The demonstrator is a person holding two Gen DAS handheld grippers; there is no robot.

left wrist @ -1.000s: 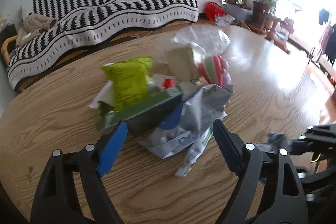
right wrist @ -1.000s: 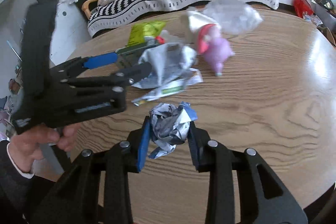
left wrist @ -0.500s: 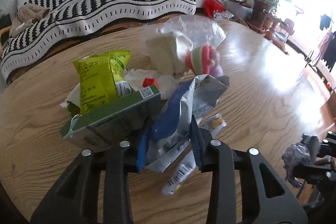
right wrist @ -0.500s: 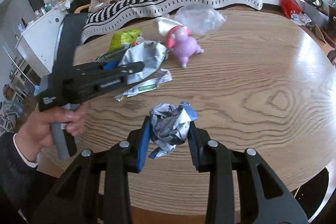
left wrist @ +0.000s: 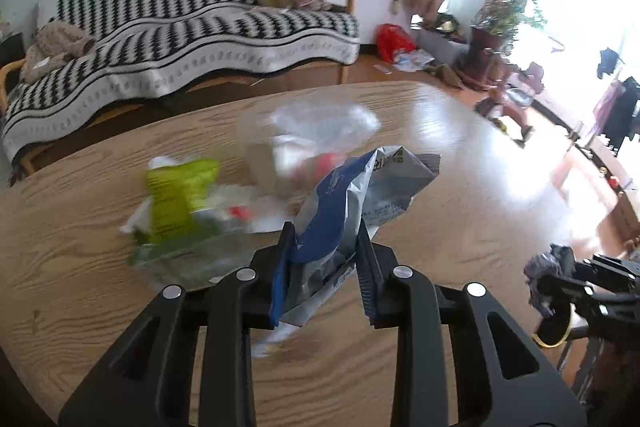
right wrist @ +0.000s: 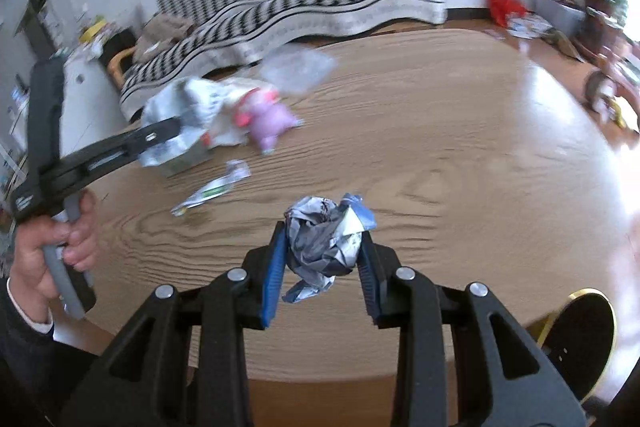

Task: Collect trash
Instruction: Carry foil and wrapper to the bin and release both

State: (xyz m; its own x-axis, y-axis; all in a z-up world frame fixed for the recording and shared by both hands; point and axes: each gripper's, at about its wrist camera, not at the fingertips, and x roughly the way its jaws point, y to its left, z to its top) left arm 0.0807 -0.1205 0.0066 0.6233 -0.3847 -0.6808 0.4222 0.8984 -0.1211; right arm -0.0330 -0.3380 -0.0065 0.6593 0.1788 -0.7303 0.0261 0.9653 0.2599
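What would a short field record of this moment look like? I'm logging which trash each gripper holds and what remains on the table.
left gripper: shut on blue and silver snack bag
right gripper: shut on crumpled foil wrapper
on wooden table: green snack packet, clear plastic bag, flat wrapper strip, purple plush toy
behind table: striped sofa

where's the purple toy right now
In the right wrist view the purple toy lies on the table, left of centre, beside the trash pile.
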